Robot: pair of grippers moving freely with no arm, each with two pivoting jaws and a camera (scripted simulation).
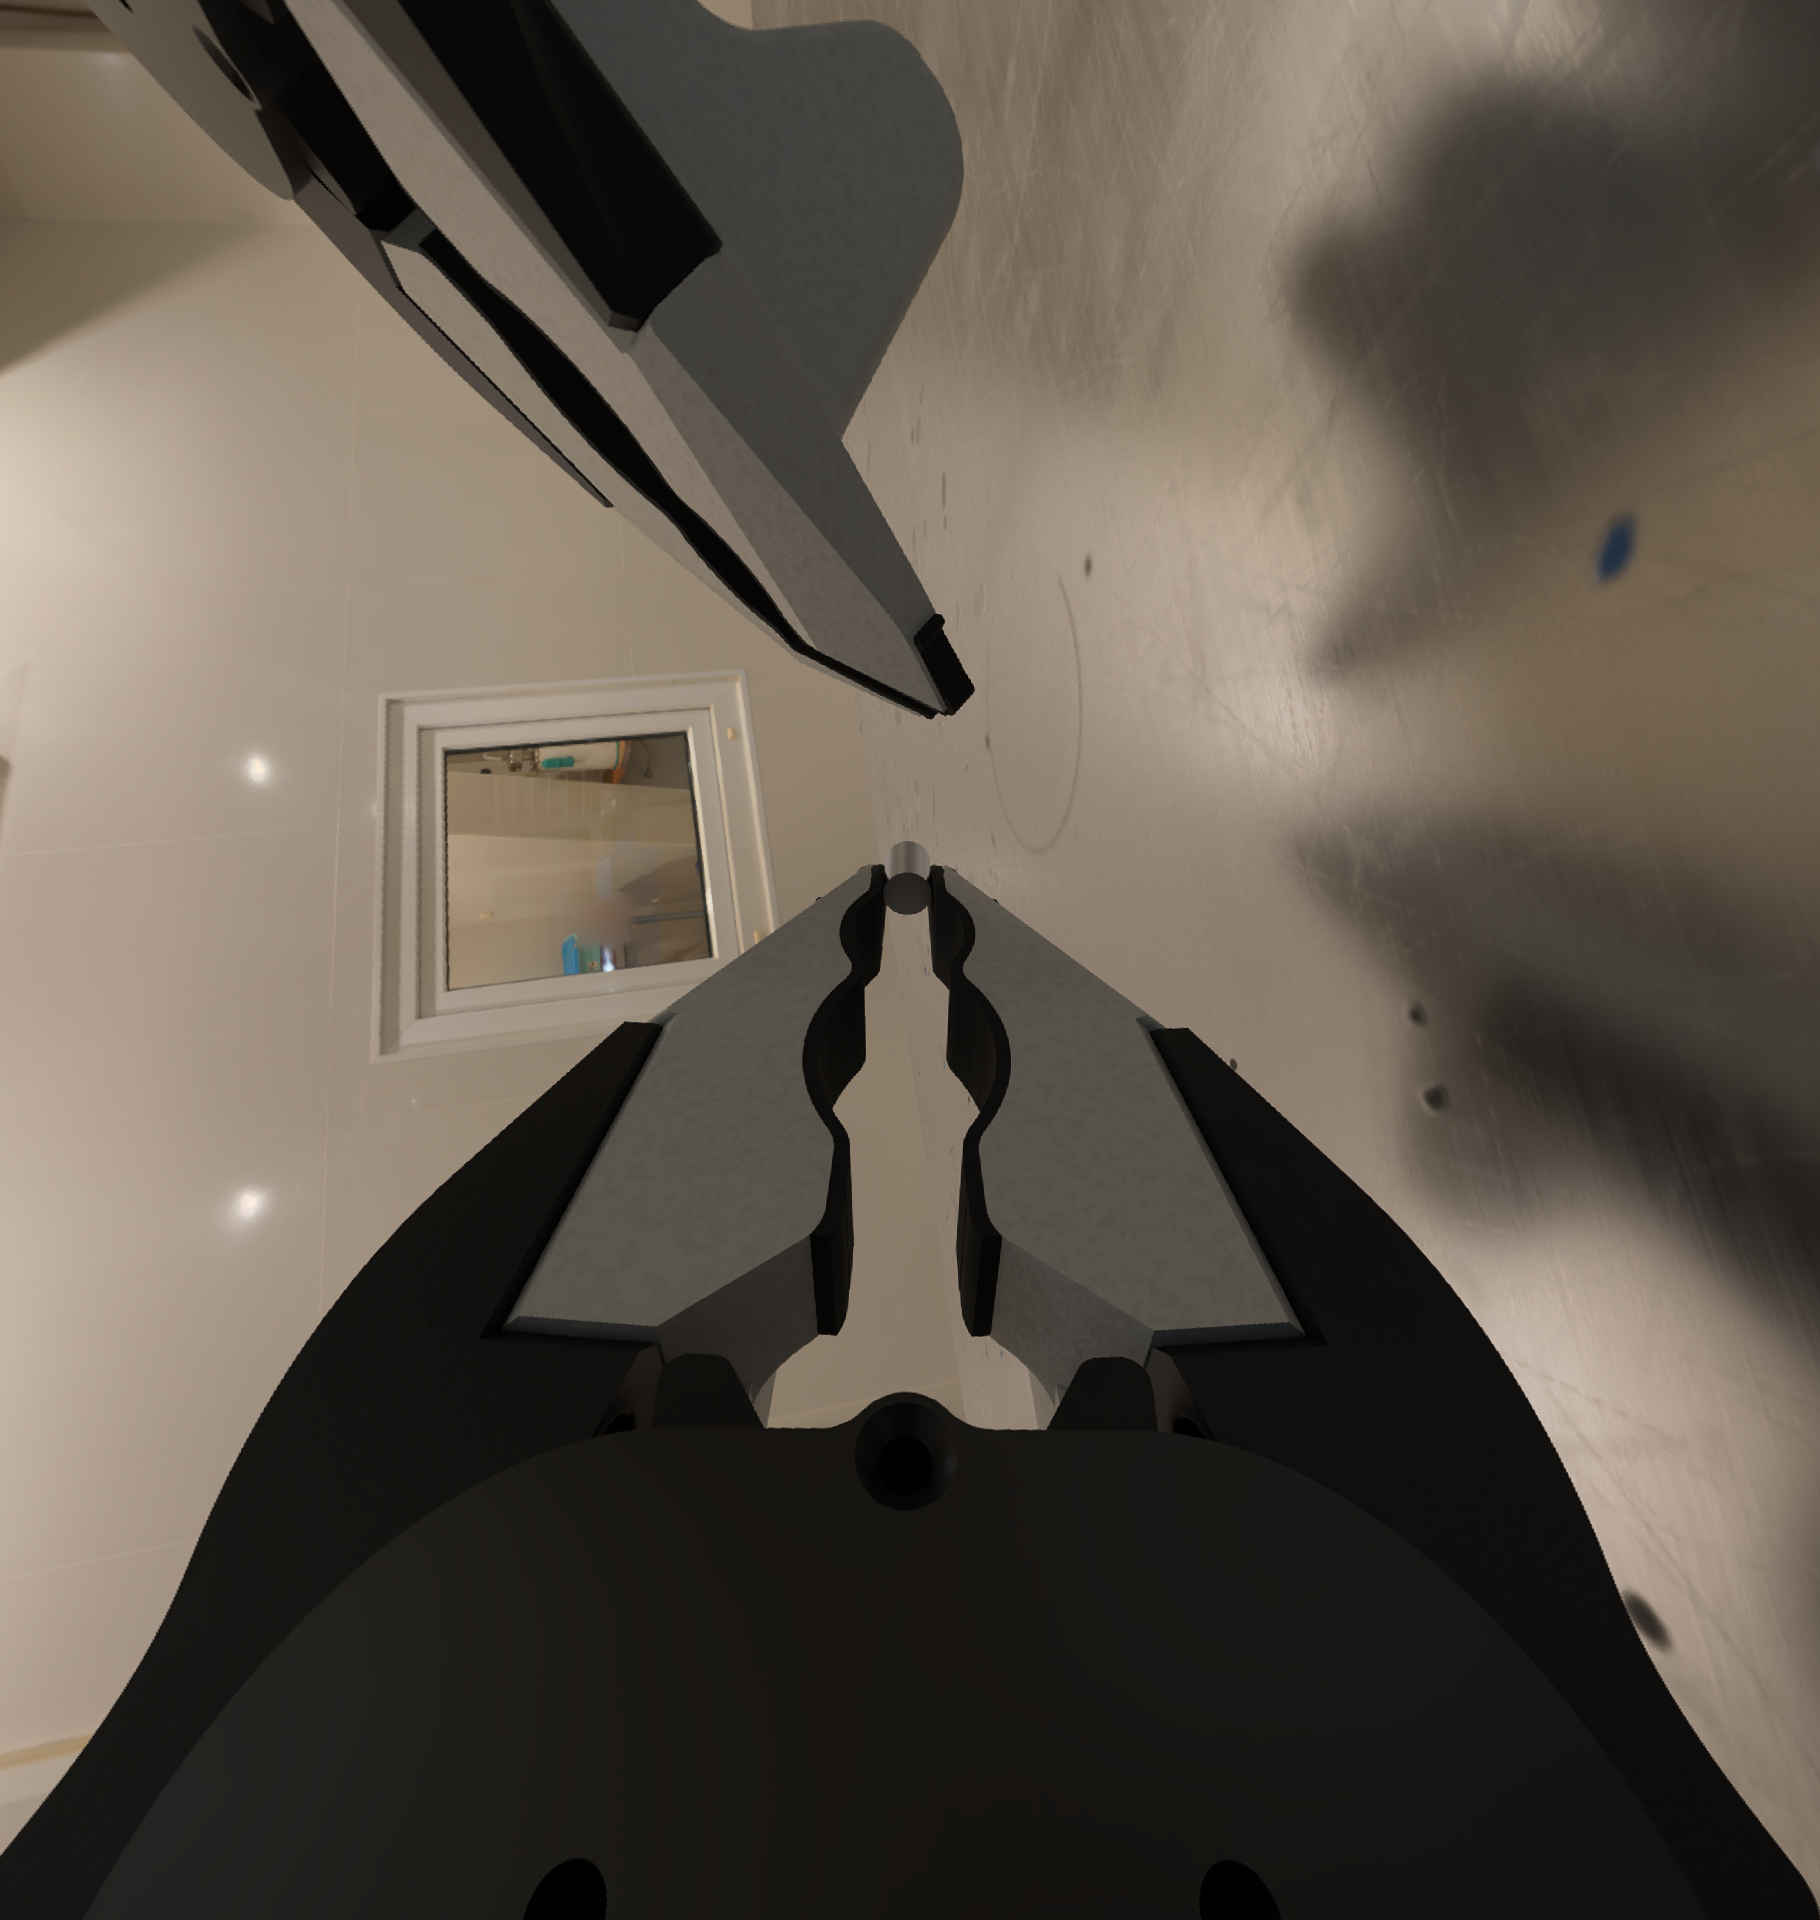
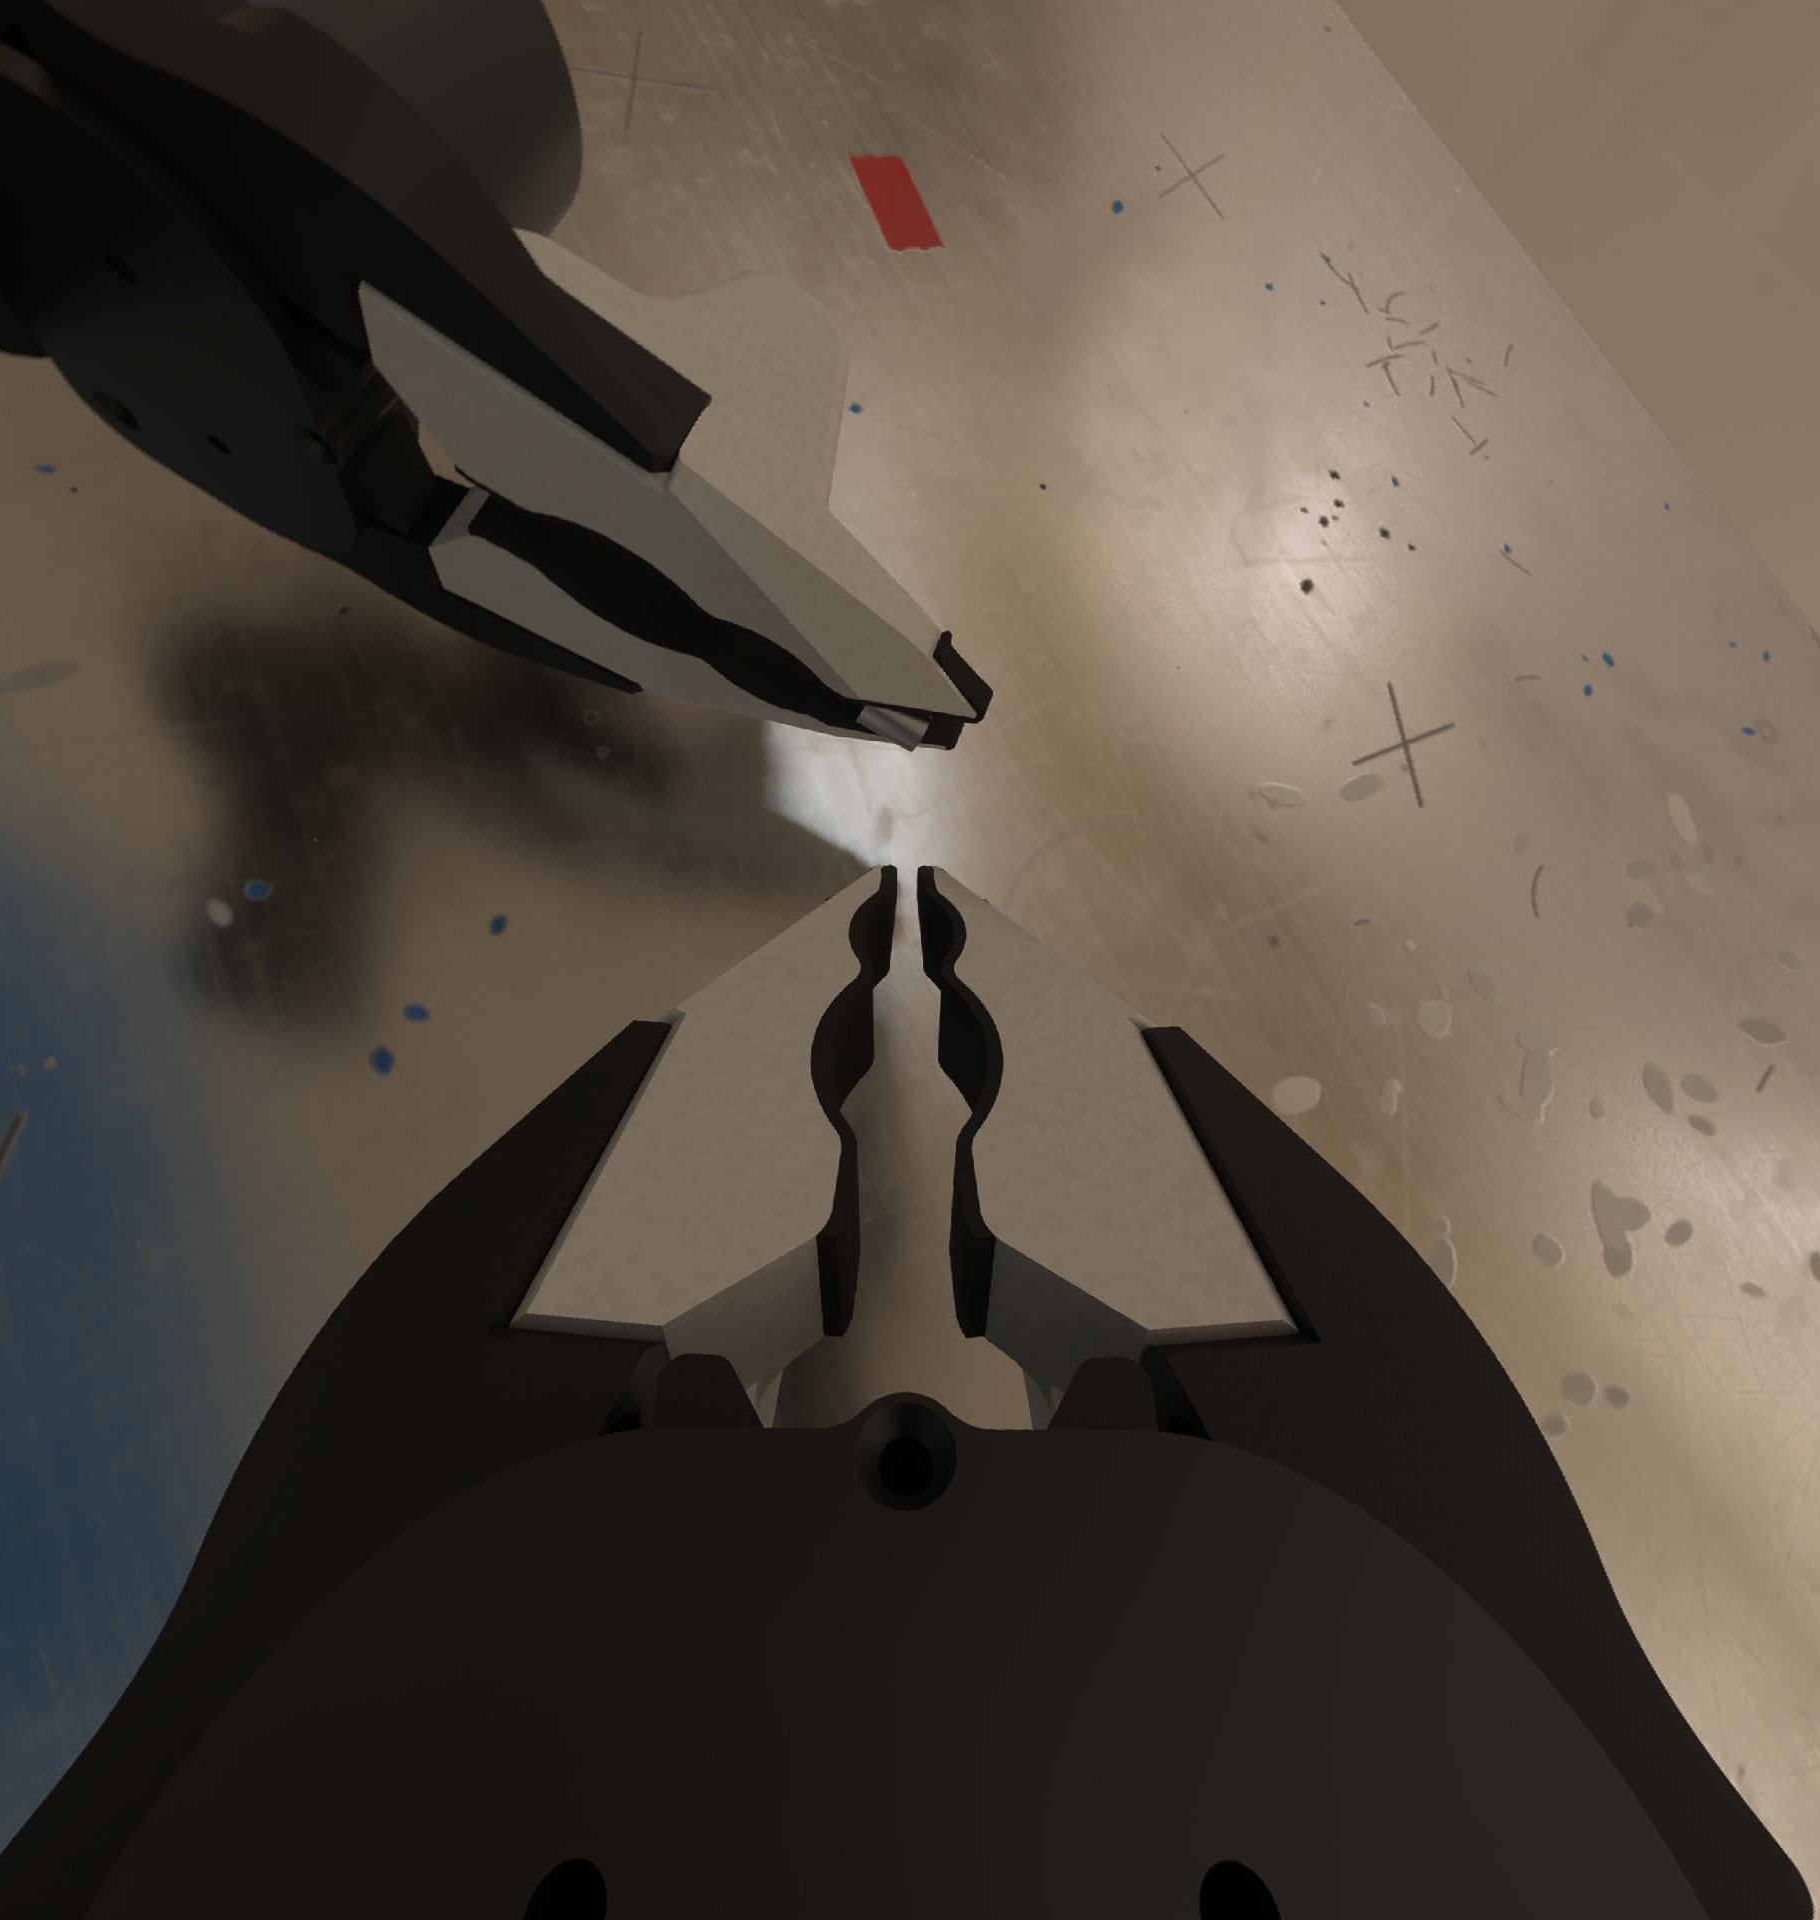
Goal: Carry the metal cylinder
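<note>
- Clearly small, rigid and smooth, the metal cylinder (image 1: pixel 906 891) may slip; it sits pinched at the left gripper (image 1: pixel 906 885) tips, above the scratched table (image 1: pixel 1301 727).
- Gripping mid-length seems safest.
- Right gripper (image 2: pixel 907 878): nearly closed, holding nothing.

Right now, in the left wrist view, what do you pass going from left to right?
Window → metal cylinder held in the left gripper jaws → blue spot on the table.

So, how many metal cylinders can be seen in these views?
1. The metal cylinder sits between the tips of the left gripper, above the scratched table. Others may be hidden behind the grippers.
</note>
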